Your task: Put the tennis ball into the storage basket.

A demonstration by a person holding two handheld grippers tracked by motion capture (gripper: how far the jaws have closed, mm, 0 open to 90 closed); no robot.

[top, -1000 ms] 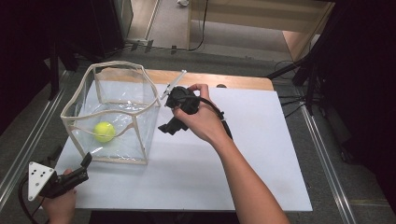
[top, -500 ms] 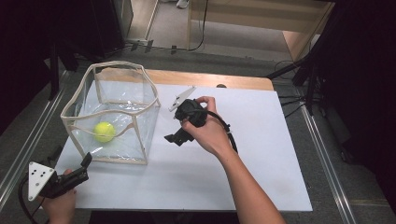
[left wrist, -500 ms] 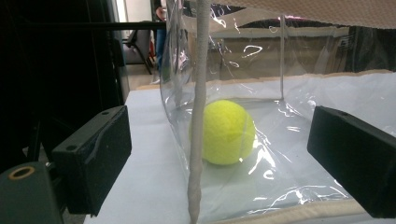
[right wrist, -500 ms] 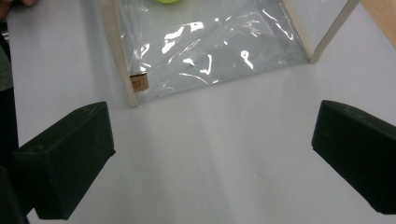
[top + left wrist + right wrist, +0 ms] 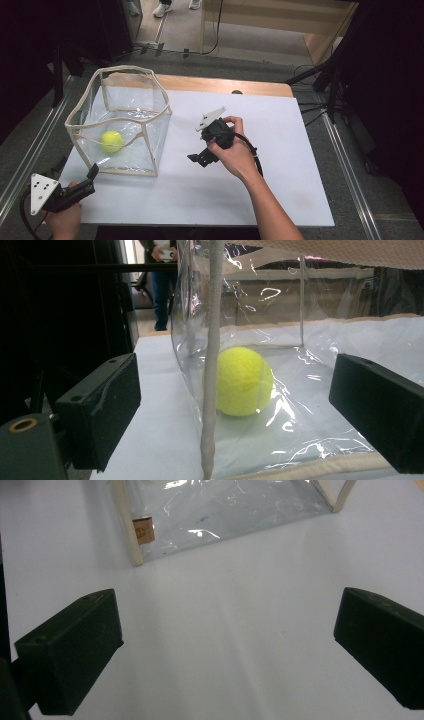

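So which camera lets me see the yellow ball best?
The left gripper view: the yellow ball sits big and close, seen through the clear bag's wall between the open jaws, with a seam crossing its left side. The high view shows it small inside the bag. The right gripper view catches just the bag's bottom corner.

right gripper [image 5: 227, 650]: jaws wide apart, nothing between | white table [image 5: 225, 610] below | clear bag [image 5: 220, 510] ahead (tan-edged)
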